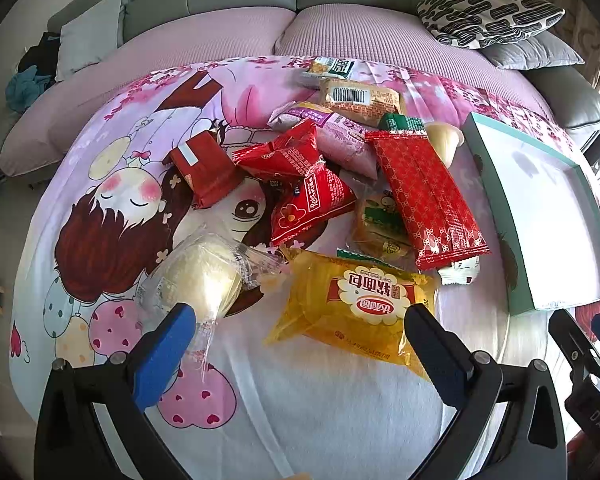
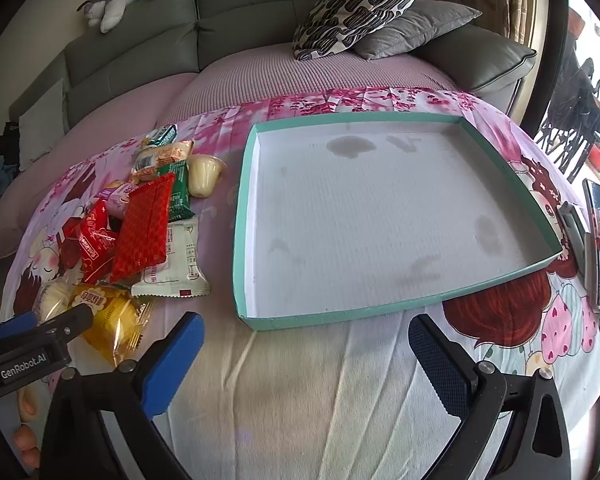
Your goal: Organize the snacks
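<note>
Basically nothing sorted yet, as far as I can tell. The teal tray (image 2: 244,216) is sitting on the cartoon-print cloth (image 2: 300,400) with a totally bare white bottom, just a few faint stains, not a single snack in it. Everything's in one messy pile just to its left: the yellow bread packet (image 1: 352,312) at the near edge, a clear-wrapped bun (image 1: 200,276) beside it, the long red wafer pack (image 1: 428,196) lying across the heap toward the tray side, a couple of smaller red packets (image 1: 312,200), a purple one (image 1: 340,140) and a little jelly cup (image 1: 444,140) farther back. The left tongs (image 1: 300,344) are spread wide, holding nothing, hovering right at the yellow packet with the near corner of it between the fingers, so I'd guess that's the first pick. The right tongs (image 2: 306,352) are also wide apart and empty, hanging over bare cloth in front of the tray's near edge. So the whole job is left: every packet needs to go over into the tray.
</note>
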Demonstrator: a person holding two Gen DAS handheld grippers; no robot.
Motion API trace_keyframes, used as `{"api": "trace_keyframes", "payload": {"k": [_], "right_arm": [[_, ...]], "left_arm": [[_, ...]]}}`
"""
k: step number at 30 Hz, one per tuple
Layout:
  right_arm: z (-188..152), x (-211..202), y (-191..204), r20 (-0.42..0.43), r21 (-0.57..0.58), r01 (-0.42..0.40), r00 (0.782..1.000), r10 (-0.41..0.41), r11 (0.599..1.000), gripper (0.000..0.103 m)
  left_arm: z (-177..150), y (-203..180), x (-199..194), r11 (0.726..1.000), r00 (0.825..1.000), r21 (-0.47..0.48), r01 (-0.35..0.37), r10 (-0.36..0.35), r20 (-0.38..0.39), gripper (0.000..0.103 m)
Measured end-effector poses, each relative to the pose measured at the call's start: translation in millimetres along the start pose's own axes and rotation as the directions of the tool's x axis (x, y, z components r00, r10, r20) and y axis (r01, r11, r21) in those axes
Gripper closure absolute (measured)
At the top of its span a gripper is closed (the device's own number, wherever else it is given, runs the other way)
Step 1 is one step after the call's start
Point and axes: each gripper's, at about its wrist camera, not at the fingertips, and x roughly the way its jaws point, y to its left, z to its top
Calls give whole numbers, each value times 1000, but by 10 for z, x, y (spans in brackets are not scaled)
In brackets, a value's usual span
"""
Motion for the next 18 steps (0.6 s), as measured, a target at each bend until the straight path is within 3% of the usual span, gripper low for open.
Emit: {"api": "trace_keyframes", "payload": {"k": [18], "right_arm": [[-2, 15, -2, -9, 2, -3, 1000, 4, 1000, 0]], "left_arm": [[0, 10, 30, 1000, 1000, -9, -5, 5, -7, 0]]}}
